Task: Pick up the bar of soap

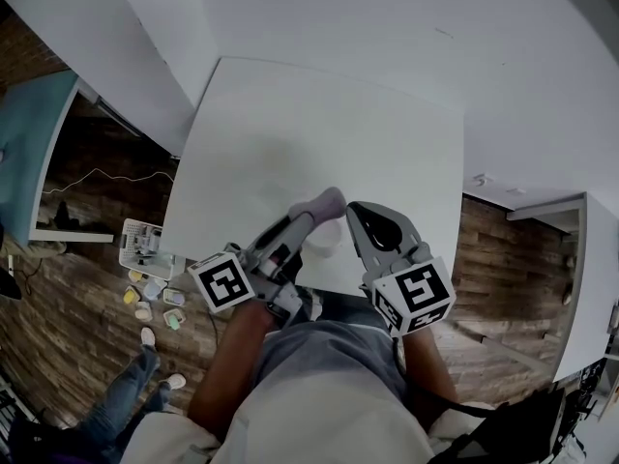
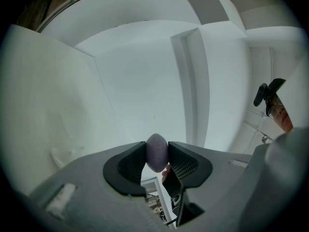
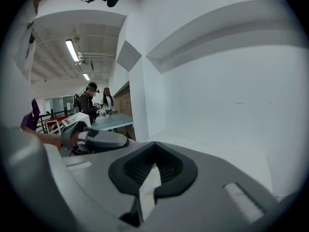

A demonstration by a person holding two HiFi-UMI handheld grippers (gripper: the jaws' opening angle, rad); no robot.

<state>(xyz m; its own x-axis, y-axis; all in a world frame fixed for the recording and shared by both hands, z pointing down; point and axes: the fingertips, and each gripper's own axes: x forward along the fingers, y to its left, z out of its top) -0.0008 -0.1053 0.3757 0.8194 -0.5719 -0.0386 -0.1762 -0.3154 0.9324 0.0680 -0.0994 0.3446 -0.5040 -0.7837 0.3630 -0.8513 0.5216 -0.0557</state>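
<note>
Open room spans the white table (image 1: 319,133), with walls (image 1: 338,17) bounding its far edges.

bar of soap (image 2: 156,154): smooth, matt, waxy-looking skin; no gloss spots.
left gripper (image 2: 157,149): shell of grey moulded plastic, matt.
pads (image 2: 129,164): black, finely ribbed, rubber-like.
right gripper (image 3: 153,146): same grey matt plastic; black ribbed lining.
table (image 1: 319,124): white, smooth, matt top.
floor (image 1: 87,327): brown wood planks, dull finish, grain visible.

You stand at a white worktop (image 1: 319,143) set against white walls (image 1: 387,17); wood-plank floor (image 1: 87,298) lies either side, and strip lights (image 3: 72,50) run along the ceiling (image 3: 48,66).
</note>
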